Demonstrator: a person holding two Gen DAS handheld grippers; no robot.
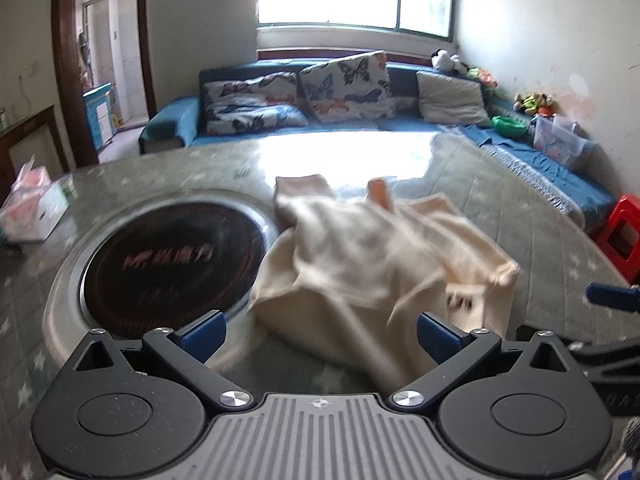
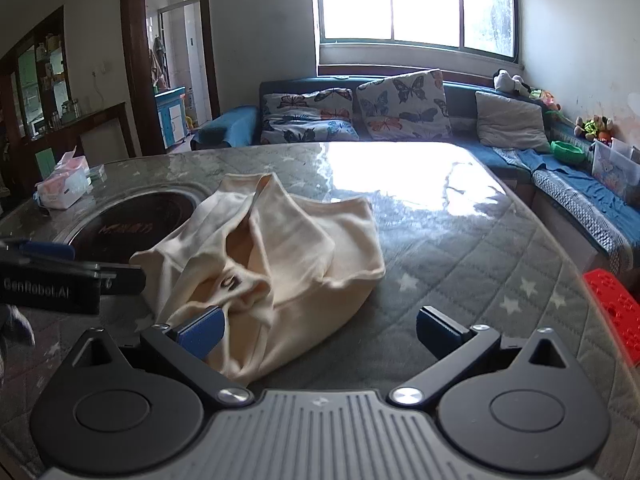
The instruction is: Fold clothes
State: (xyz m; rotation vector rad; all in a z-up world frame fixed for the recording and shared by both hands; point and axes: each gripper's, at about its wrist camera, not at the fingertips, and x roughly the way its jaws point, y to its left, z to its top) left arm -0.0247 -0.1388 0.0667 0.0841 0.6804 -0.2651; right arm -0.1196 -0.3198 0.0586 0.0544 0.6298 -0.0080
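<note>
1. I see a cream-coloured, soft cotton garment (image 2: pixel 264 264) lying crumpled in a heap on the round table with a grey quilted, star-printed cover (image 2: pixel 460 280) under a clear sheet.
2. The garment lies just beside the round dark heater plate with a metal ring (image 1: pixel 172 260) that is set into the table top; in the left wrist view its left edge touches or overlaps that ring.
3. My left gripper (image 1: pixel 320 330) has its jaws wide open and holds nothing. The near edge of the garment lies between its two blue fingertips (image 1: pixel 204 334), below them, and looks blurred.
4. My right gripper (image 2: pixel 320 330) also stands wide open and grips nothing. Its left blue pad (image 2: pixel 202 330) is over the near fold of the garment; I cannot tell if it touches the cloth. The right pad is over the bare table cover.
5. In the right wrist view the left gripper shows at the left edge, near the garment.
6. A white and pink tissue box (image 2: pixel 64 186) sits at the far left of the table, well apart from the garment.
7. Behind the table there is a blue corner sofa (image 2: pixel 580 184) with butterfly-printed cushions (image 2: pixel 404 106), under a bright window.
</note>
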